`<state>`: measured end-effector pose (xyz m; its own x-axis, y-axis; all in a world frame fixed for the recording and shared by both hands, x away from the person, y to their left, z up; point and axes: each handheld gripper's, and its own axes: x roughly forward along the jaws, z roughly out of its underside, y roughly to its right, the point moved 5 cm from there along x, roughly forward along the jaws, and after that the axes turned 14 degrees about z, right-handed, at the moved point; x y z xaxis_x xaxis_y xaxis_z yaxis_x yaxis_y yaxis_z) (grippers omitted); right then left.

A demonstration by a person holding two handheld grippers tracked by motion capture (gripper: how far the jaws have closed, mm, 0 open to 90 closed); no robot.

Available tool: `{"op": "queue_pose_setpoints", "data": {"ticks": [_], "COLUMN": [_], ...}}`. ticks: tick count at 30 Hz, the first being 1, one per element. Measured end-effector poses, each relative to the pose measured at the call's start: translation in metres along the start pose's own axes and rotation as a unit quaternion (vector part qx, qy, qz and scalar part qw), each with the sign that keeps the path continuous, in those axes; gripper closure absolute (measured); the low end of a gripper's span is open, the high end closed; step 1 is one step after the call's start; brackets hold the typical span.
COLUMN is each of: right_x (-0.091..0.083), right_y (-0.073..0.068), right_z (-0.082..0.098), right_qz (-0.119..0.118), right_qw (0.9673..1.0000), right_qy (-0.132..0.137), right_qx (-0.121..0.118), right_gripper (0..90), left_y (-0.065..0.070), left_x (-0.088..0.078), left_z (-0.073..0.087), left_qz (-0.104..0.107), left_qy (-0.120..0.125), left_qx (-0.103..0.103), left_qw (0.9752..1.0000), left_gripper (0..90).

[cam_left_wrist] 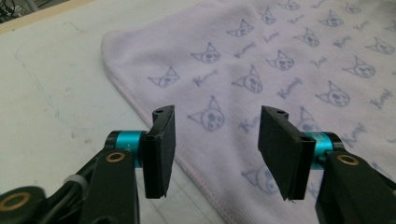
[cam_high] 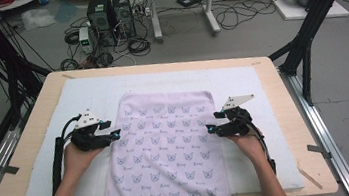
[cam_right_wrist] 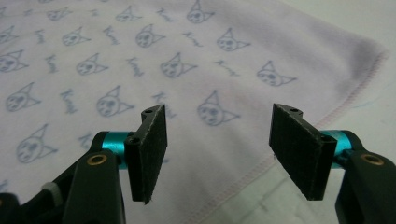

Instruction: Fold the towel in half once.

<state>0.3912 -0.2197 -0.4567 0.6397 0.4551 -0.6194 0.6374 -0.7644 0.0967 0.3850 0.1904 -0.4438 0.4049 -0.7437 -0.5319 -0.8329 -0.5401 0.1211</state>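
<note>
A pale pink towel (cam_high: 165, 144) printed with blue cat faces lies flat on the white mat, its near end hanging over the table's front edge. My left gripper (cam_high: 115, 134) sits at the towel's left edge, jaws apart, and the towel (cam_left_wrist: 261, 60) lies beyond them with nothing pinched. In the left gripper view the hem runs under the gripper (cam_left_wrist: 215, 140). My right gripper (cam_high: 209, 129) is at the towel's right edge, also open. Its own view shows the gripper (cam_right_wrist: 217, 149) hovering over the stitched hem of the towel (cam_right_wrist: 140, 56).
A white mat (cam_high: 86, 96) covers most of the wooden table (cam_high: 283, 99). Black frame posts (cam_high: 306, 36) stand at the back corners. Computer towers (cam_high: 110, 10), cables and boxes are on the floor behind the table.
</note>
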Motion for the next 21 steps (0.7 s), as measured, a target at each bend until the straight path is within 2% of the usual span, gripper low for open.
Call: {"op": "queue_pose_setpoints", "data": {"ticks": [1,2,3,4,6,7,8,9,10,11,12,13,14,15,16,17,18,19,21], "right_x": [0.003,0.003,0.009,0.009,0.014,0.018,0.018,0.024,0.024,0.031,0.031,0.040,0.040,0.048,0.048,0.056,0.056,0.064,0.069], "right_y": [0.006,0.006,0.015,0.015,0.025,0.034,0.034,0.044,0.044,0.055,0.055,0.065,0.065,0.071,0.071,0.075,0.075,0.077,0.078], "right_z": [-0.005,-0.005,-0.013,-0.013,-0.025,-0.036,-0.036,-0.047,-0.047,-0.055,-0.055,-0.058,-0.058,-0.056,-0.056,-0.050,-0.050,-0.044,-0.041], "right_qz": [0.001,0.001,0.002,0.002,0.011,0.014,0.014,0.022,0.022,0.032,0.032,0.039,0.039,0.051,0.051,0.057,0.057,0.056,0.059], "right_qw": [1.0000,1.0000,0.9996,0.9996,0.9992,0.9991,0.9991,0.9986,0.9986,0.9984,0.9984,0.9976,0.9976,0.9970,0.9970,0.9956,0.9956,0.9944,0.9936], "right_qy": [-0.008,-0.008,-0.027,-0.027,-0.033,-0.037,-0.037,-0.044,-0.044,-0.045,-0.045,-0.057,-0.057,-0.059,-0.059,-0.072,-0.072,-0.084,-0.089], "right_qx": [-0.002,-0.002,-0.010,-0.010,-0.019,-0.018,-0.018,-0.020,-0.020,-0.012,-0.012,-0.002,-0.002,0.002,0.002,0.018,0.018,0.031,0.036], "right_gripper": [37.1,37.1,36.9,36.9,37.1,37.2,37.2,37.6,37.6,38.1,38.1,38.4,38.4,40.6,40.6,40.7,40.7,41.5,43.0], "left_y": [-0.008,-0.008,-0.017,-0.017,-0.028,-0.040,-0.040,-0.046,-0.052,-0.063,-0.063,-0.073,-0.073,-0.082,-0.082,-0.091,-0.091,-0.096,-0.098], "left_x": [0.006,0.006,0.014,0.014,0.022,0.028,0.028,0.031,0.034,0.039,0.039,0.044,0.044,0.049,0.049,0.054,0.054,0.061,0.068], "left_z": [-0.006,-0.006,-0.013,-0.013,-0.021,-0.029,-0.029,-0.034,-0.038,-0.046,-0.046,-0.050,-0.050,-0.048,-0.048,-0.042,-0.042,-0.034,-0.029], "left_qz": [-0.004,-0.004,-0.003,-0.003,-0.003,-0.006,-0.006,-0.007,-0.010,-0.015,-0.015,-0.022,-0.022,-0.033,-0.033,-0.041,-0.041,-0.044,-0.057], "left_qy": [-0.005,-0.005,-0.015,-0.015,-0.021,-0.030,-0.030,-0.034,-0.037,-0.042,-0.042,-0.047,-0.047,-0.053,-0.053,-0.057,-0.057,-0.062,-0.068], "left_qx": [-0.003,-0.003,-0.008,-0.008,-0.016,-0.023,-0.023,-0.026,-0.032,-0.041,-0.041,-0.052,-0.052,-0.065,-0.065,-0.085,-0.085,-0.107,-0.115], "left_qw": [1.0000,1.0000,0.9998,0.9998,0.9997,0.9993,0.9993,0.9990,0.9988,0.9982,0.9982,0.9973,0.9973,0.9960,0.9960,0.9939,0.9939,0.9913,0.9894], "left_gripper": [49.2,49.6,50.8,51.5,51.9,52.7,53.1,53.5,53.5,54.4,54.5,54.6,54.7,54.8,54.9,54.8,54.5,53.5,48.7]}}
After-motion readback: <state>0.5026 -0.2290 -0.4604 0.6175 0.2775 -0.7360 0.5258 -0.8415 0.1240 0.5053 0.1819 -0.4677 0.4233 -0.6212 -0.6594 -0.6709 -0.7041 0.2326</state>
